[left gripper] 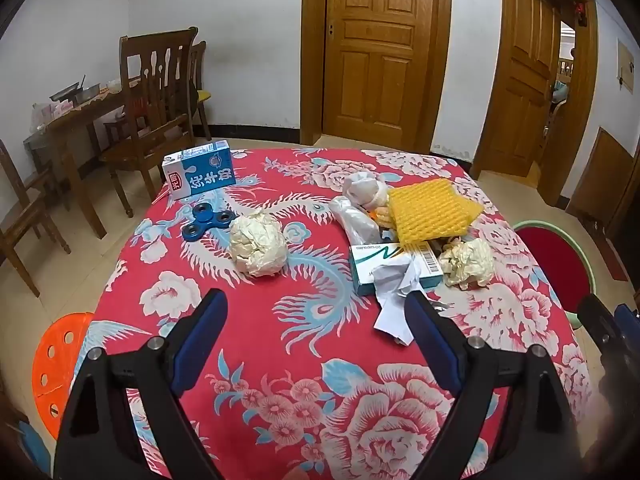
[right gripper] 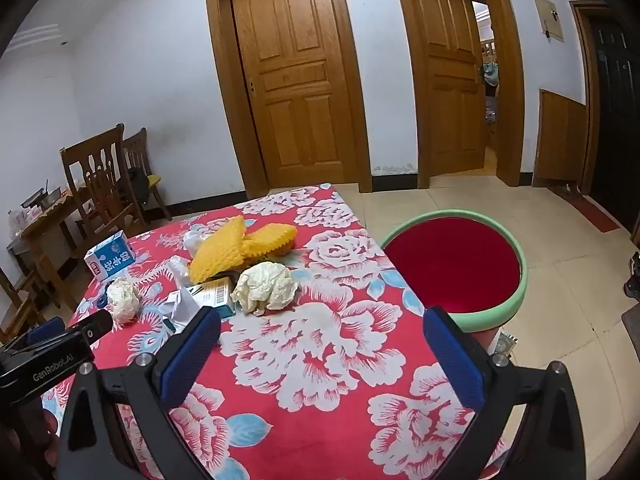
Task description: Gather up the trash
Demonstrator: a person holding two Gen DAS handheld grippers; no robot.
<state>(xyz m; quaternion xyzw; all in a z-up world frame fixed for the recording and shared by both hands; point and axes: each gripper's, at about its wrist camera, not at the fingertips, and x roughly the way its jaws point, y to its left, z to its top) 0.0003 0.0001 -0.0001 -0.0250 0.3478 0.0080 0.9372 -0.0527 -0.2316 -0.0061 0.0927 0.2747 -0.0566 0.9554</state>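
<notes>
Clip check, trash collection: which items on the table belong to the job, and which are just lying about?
Job:
crumpled paper ball
second paper wad
yellow foam net
plastic wrap
capsule box
milk carton
red bin

Lying about:
blue fidget spinner
orange stool
wooden chair

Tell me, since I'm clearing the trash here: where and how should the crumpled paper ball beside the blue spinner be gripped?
Grip the crumpled paper ball across its middle, coming down from above and the near side. It is roughly round, sits free on the tablecloth, and has open cloth on both flanks, so the left gripper, jaws wide open, can likely straddle it.
</notes>
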